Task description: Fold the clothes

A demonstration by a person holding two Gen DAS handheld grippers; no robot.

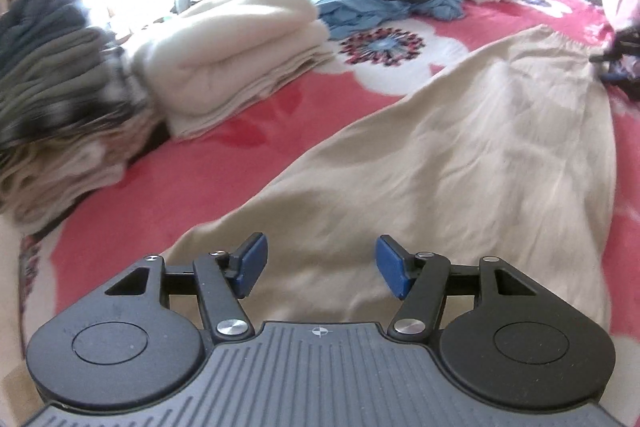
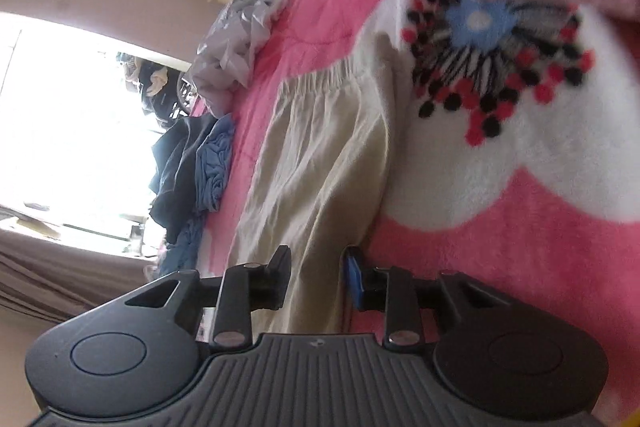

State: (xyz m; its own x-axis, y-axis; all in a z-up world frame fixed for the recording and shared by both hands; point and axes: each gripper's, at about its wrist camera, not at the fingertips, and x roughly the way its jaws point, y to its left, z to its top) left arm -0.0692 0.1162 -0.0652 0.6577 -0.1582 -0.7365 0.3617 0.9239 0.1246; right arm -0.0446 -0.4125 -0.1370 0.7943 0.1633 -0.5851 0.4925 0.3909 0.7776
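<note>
Pink bed [image 1: 248,155]; beige skirt [image 1: 460,155] spread flat across it. My left tool [image 1: 320,263] and right tool [image 2: 316,279] both released, empty, at its edges. Between folds; next, pinch an edge.

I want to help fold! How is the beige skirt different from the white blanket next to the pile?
The beige skirt lies spread out flat and thin; the white blanket is folded into a thick bundle. The skirt is smooth cloth with a gathered waistband; the blanket looks fluffy. The skirt lies under the left gripper; the blanket sits apart. Both are pale and rest on the pink bed cover.
</note>
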